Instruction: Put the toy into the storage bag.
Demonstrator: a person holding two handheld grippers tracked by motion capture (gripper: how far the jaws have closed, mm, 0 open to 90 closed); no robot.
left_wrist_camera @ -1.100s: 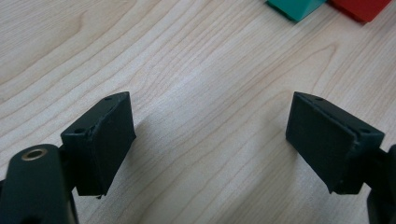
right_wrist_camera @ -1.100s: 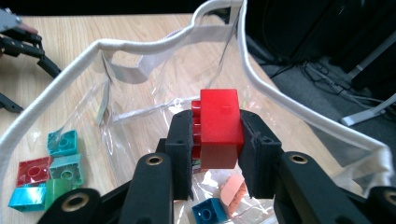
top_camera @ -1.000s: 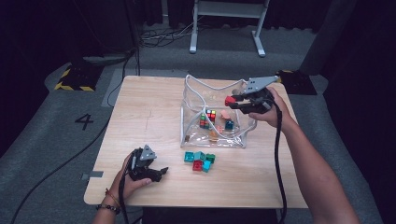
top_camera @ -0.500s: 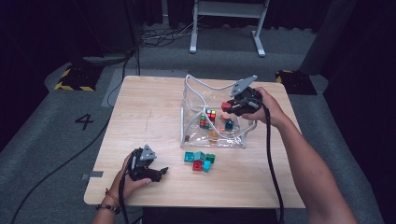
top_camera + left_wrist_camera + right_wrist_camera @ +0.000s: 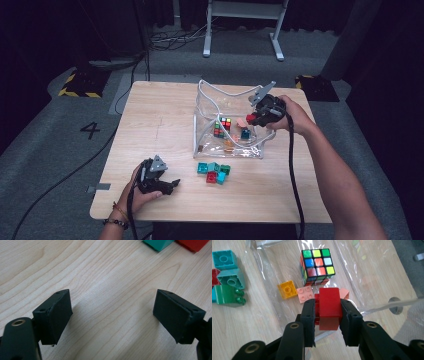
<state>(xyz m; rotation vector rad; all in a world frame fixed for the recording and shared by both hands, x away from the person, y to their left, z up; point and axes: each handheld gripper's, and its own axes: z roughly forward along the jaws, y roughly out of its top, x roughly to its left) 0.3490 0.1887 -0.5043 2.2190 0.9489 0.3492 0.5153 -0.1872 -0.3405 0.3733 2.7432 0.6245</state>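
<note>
A clear plastic bag (image 5: 206,107) lies open on the wooden table. Inside it are a colour cube (image 5: 223,127), an orange brick (image 5: 286,289) and a pink brick (image 5: 305,294). My right gripper (image 5: 253,119) hangs over the bag's right side, shut on a red brick (image 5: 329,305) that sits between its pads (image 5: 310,312). In front of the bag, teal, red and green bricks (image 5: 214,172) lie in a loose pile. At the front left my left gripper (image 5: 171,186) rests low over the table, and its pads (image 5: 56,315) stand wide apart over bare wood.
The table's front edge (image 5: 210,220) runs just behind my left hand. A cable (image 5: 292,165) trails from the right gripper along the forearm. On the floor behind the table stand a white metal frame (image 5: 242,30) and several cables.
My right gripper has moved left and slightly down with the red brick, further over the bag. The left gripper has stayed in place.
</note>
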